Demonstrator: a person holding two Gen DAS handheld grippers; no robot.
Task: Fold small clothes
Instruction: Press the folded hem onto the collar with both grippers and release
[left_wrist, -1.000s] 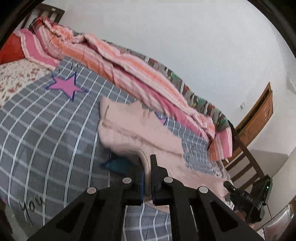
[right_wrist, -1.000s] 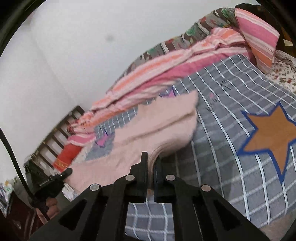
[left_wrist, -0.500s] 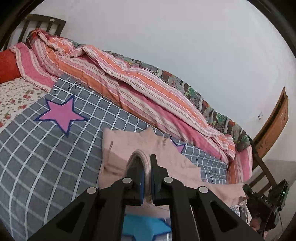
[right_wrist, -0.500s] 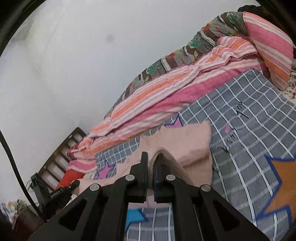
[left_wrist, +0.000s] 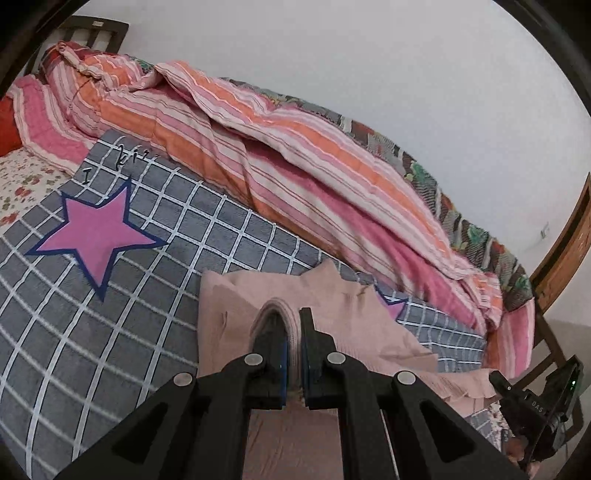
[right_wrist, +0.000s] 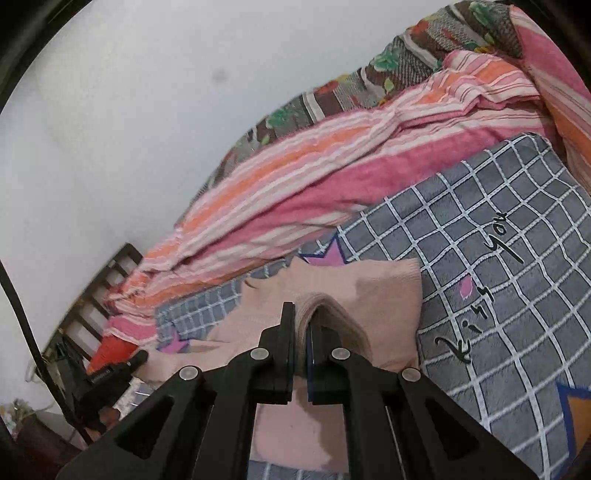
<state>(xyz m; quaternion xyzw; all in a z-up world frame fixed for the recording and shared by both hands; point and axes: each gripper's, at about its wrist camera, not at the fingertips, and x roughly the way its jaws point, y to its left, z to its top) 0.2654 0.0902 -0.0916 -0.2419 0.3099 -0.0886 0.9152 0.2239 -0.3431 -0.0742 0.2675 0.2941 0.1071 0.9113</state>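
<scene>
Left claw (left_wrist: 291, 345) clamped on a bunched hem of the soft pale-pink knit garment (left_wrist: 236, 314), with the fabric pinched up between the black fingers. Right claw (right_wrist: 301, 341) likewise shut on a raised fold of the same garment at its other side. Seen a second ago drawn back toward the near edge of the bed, with the pink cloth stretched and blurred; now carried forward across the grey plush blanket with a white grid and stars (left_wrist: 110, 332), toward the rumpled pink-and-orange striped quilt (left_wrist: 295, 155) along the wall. Far edge of the garment now lying flat and sharp on the blanket, near the magenta star (left_wrist: 96, 232) in the left view and beside the black "Kiss you" lettering (right_wrist: 480, 280) in the right view. More pink cloth spread below both claws, so probably the held edge being brought over the lower layer: a fold half made. Next, judging by this, lowering the held edge onto the far edge, lining up the corners and letting go. Risk: uneven travel of the two claws and a skewed crease.
</scene>
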